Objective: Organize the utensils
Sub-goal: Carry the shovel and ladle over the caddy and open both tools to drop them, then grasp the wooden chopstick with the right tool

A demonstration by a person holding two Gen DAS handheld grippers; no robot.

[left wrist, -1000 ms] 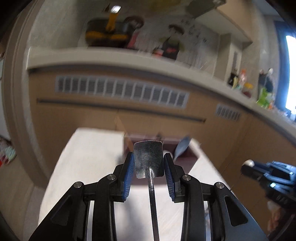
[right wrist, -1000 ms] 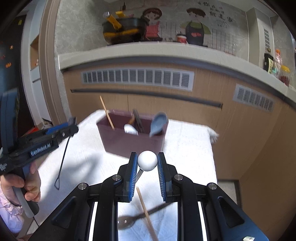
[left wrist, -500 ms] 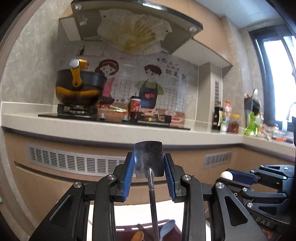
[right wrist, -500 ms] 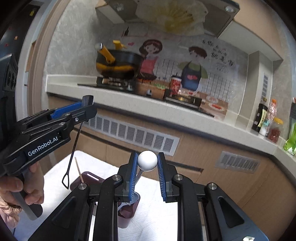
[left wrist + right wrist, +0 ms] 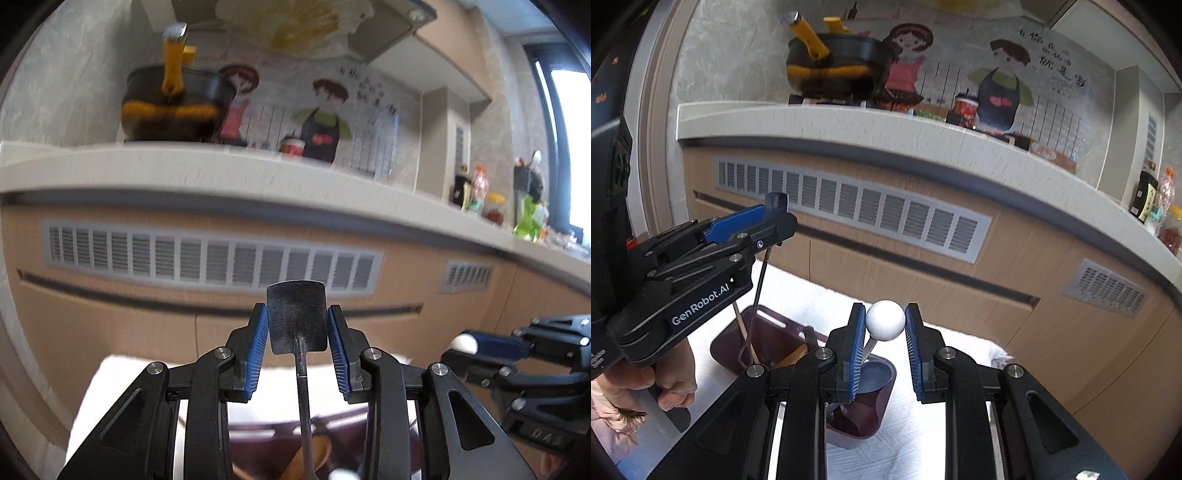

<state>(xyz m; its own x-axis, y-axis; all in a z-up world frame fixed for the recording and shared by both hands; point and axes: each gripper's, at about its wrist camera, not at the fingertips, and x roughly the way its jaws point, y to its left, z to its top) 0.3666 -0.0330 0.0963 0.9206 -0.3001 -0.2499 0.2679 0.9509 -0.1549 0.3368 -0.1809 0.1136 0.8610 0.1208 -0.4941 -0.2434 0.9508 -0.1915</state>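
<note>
utensils are seen standing in a dark maroon bin (image 5: pixel 875 373) on the white-covered surface (image 5: pixel 923 435). a flat metal spatula (image 5: pixel 297 317) is gripped at its blade between the blue pads of the left claw (image 5: pixel 297 341), clenched on it; its thin handle hangs down from the claw into the bin (image 5: pixel 266 439), where wooden pieces are blurred. in the right wrist view the same left claw (image 5: pixel 775 218) is shown above the bin's left end, with the handle reaching down beside a wooden chopstick (image 5: pixel 742 328). a white ball-ended utensil (image 5: pixel 885 319) is held between the pads of the right claw (image 5: pixel 885 332), clenched on the ball, and its stem slants down toward a grey-blue spoon bowl (image 5: pixel 873 374) at the bin's right end. a hand (image 5: pixel 665 380) is seen left of the bin.
</note>
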